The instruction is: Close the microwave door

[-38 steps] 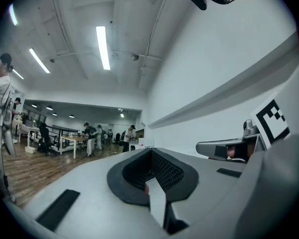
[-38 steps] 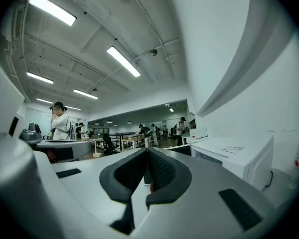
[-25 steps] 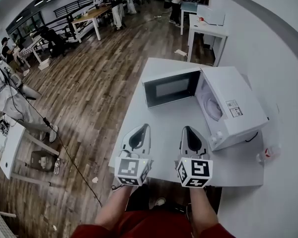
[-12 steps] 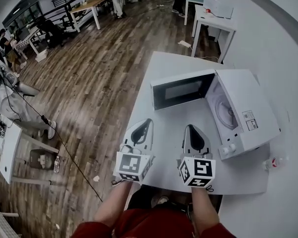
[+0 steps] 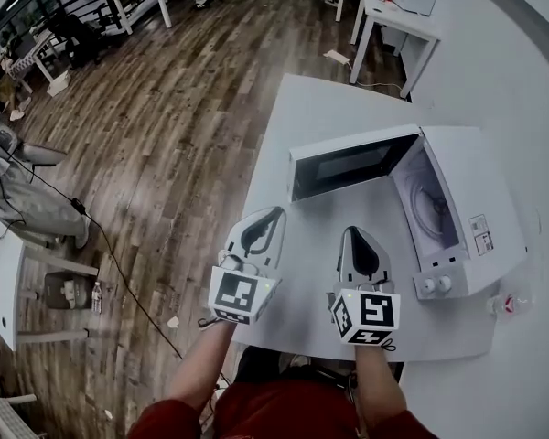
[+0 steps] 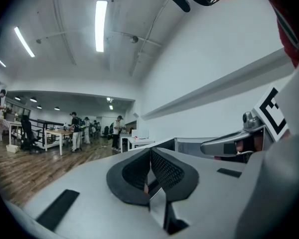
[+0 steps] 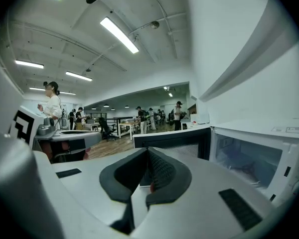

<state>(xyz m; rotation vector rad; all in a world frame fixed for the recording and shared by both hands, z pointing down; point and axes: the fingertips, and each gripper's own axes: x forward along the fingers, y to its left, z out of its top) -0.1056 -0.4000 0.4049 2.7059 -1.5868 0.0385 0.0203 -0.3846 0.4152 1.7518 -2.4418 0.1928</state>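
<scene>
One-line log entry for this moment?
microwave door open | left tool shut, empty | right tool shut, empty | both clear of door

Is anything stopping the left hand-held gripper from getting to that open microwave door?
Probably not: the left hand-held gripper faces the open microwave door across bare table, with nothing lying between them.

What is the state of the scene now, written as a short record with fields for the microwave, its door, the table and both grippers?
microwave: white, on the table's right part, by the wall
door: open, swung out to the left
table: white, carries the microwave
left gripper: jaws together, nothing between them, apart from the door
right gripper: jaws together, nothing between them, in front of the open cavity, touching nothing
task state: door not yet closed
</scene>
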